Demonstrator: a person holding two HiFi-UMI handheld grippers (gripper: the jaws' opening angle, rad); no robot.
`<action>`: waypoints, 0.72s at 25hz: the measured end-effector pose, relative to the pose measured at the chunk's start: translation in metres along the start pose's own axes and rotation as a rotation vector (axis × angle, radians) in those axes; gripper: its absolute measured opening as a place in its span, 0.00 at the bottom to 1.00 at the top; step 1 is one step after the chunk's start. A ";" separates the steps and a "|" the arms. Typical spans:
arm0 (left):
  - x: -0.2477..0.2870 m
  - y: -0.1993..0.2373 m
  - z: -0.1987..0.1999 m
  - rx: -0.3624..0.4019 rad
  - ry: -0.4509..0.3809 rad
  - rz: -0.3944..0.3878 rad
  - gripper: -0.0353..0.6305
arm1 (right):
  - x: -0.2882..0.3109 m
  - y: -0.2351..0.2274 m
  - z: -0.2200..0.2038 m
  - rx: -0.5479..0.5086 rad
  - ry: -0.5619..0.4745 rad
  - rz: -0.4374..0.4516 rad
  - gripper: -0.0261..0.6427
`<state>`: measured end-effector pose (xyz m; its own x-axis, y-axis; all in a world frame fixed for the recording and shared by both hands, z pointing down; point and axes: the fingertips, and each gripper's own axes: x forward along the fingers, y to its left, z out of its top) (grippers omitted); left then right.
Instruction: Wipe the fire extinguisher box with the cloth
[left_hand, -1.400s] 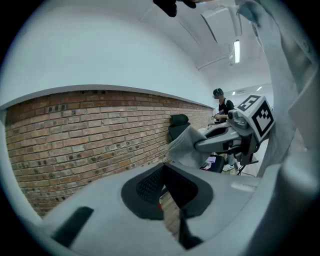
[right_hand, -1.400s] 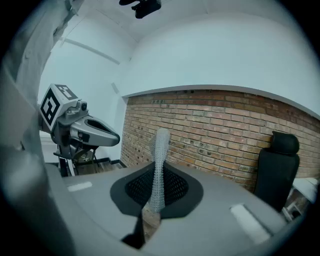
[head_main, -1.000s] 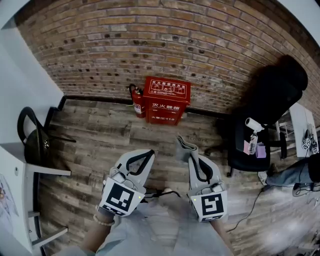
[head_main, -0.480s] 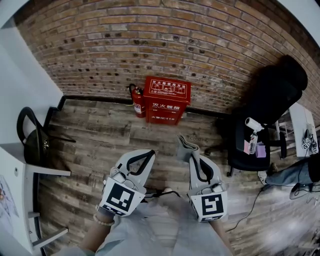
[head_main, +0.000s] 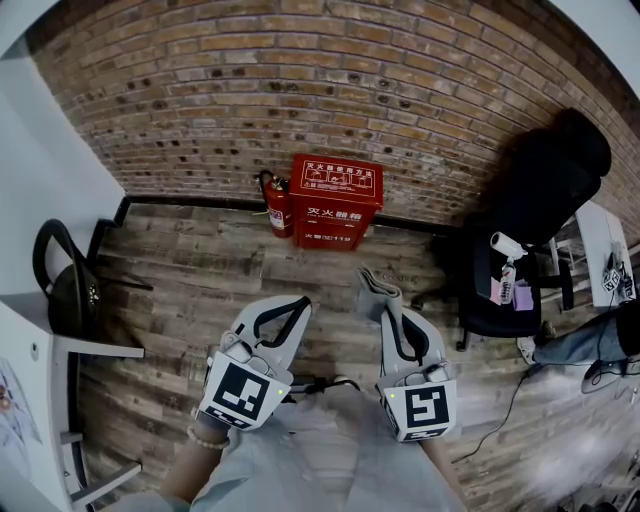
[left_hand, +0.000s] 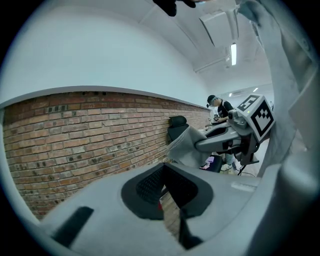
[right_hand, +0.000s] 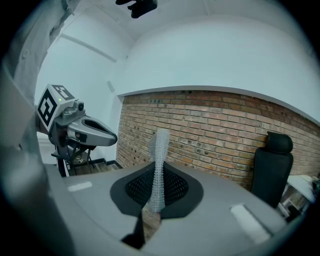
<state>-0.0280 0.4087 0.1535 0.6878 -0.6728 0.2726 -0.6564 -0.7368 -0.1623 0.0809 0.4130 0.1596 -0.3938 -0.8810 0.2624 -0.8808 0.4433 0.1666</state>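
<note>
Hardly anything is being shifted since a second ago: both grippers are being kept low in front of the body, and the red fire extinguisher box (head_main: 336, 202) is being seen just a touch lower in the head view. One box is being counted, standing on the wooden floor (head_main: 190, 265) against the brick wall (head_main: 300, 80), with one fire extinguisher (head_main: 277, 205) just beside it at the view's left. Well apart from it, the right gripper (head_main: 386, 314) is being held with its jaws clamped on one grey cloth (head_main: 376, 295), which is sticking out past the tips. Only in the right gripper view is the mesh weave of that cloth being shown, pinched upright between the dark pads (right_hand: 175, 187). The left gripper (head_main: 296, 308) is being carried beside it, and its own view is showing the jaws pressed together on nothing. Only there is one person (left_hand: 219, 107) being picked up, far off. One black office chair (head_main: 545, 190) is being seen at the head view's right.
</note>
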 end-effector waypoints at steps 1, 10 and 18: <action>-0.002 0.001 -0.001 0.002 0.003 -0.002 0.05 | 0.000 0.002 0.001 0.000 0.000 -0.003 0.07; -0.020 0.007 -0.005 0.021 -0.010 -0.023 0.05 | 0.001 0.019 0.006 0.006 -0.011 -0.040 0.07; -0.024 0.013 -0.007 0.005 -0.033 -0.014 0.05 | 0.002 0.018 0.006 0.005 -0.006 -0.059 0.07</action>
<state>-0.0555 0.4159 0.1518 0.7068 -0.6641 0.2437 -0.6451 -0.7464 -0.1634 0.0631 0.4178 0.1579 -0.3429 -0.9065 0.2462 -0.9038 0.3898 0.1764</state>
